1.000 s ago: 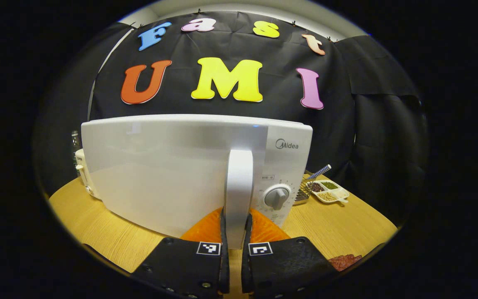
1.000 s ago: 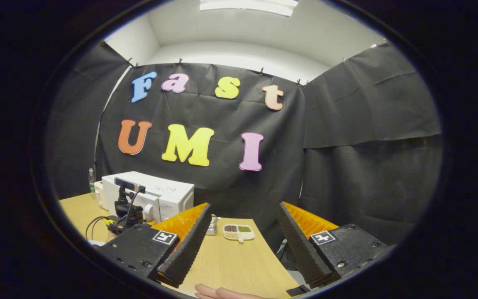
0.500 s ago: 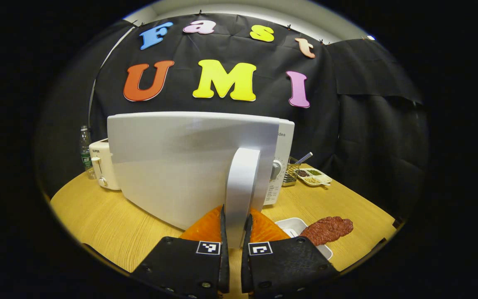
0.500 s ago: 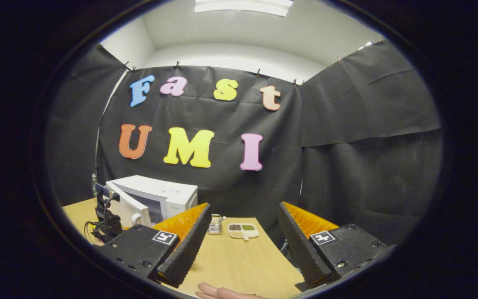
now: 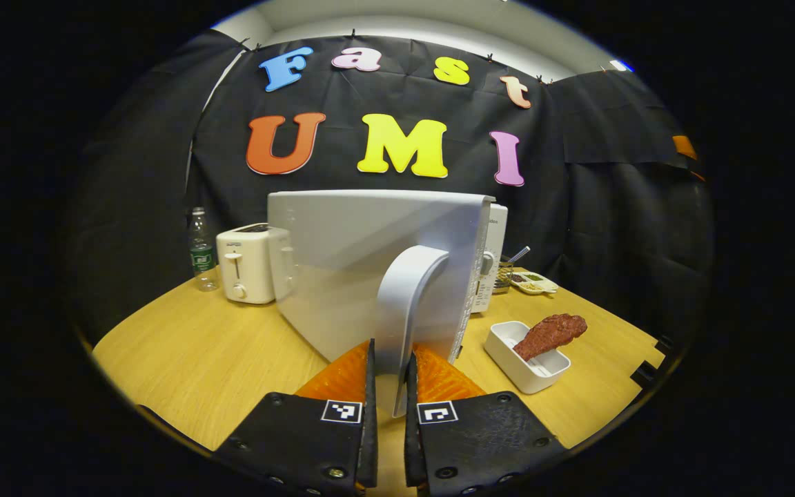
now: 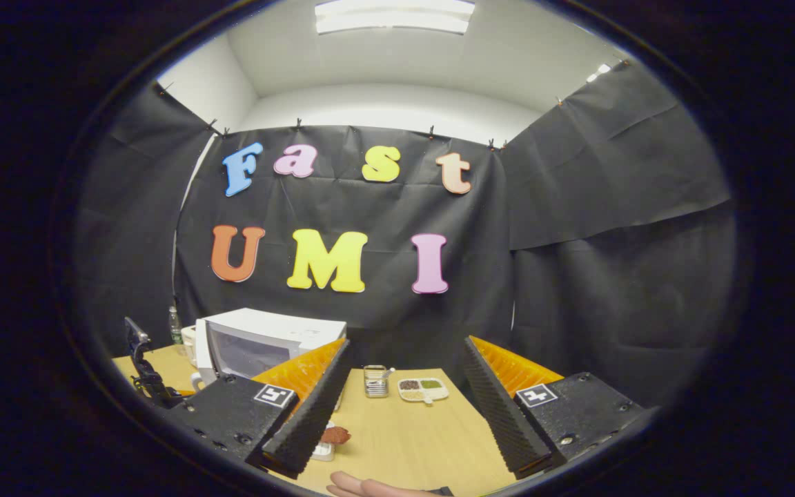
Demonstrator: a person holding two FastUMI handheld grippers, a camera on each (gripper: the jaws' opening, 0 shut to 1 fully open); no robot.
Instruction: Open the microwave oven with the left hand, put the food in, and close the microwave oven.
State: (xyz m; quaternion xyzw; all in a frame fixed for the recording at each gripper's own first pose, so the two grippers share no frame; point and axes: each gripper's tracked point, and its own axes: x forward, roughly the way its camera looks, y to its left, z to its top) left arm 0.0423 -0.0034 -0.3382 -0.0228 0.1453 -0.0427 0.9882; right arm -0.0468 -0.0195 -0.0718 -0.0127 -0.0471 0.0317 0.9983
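On a wooden table (image 5: 183, 345), a water bottle (image 5: 201, 250) and toaster (image 5: 249, 263) stand left of the microwave (image 5: 493, 255), whose door (image 5: 363, 269) is swung wide. The left gripper (image 5: 388, 376) is clamped on the door handle (image 5: 404, 304). To the right, the food (image 5: 548, 333) rests in a white dish (image 5: 525, 359). The right gripper (image 6: 404, 393) hangs with fingers spread, holding nothing.
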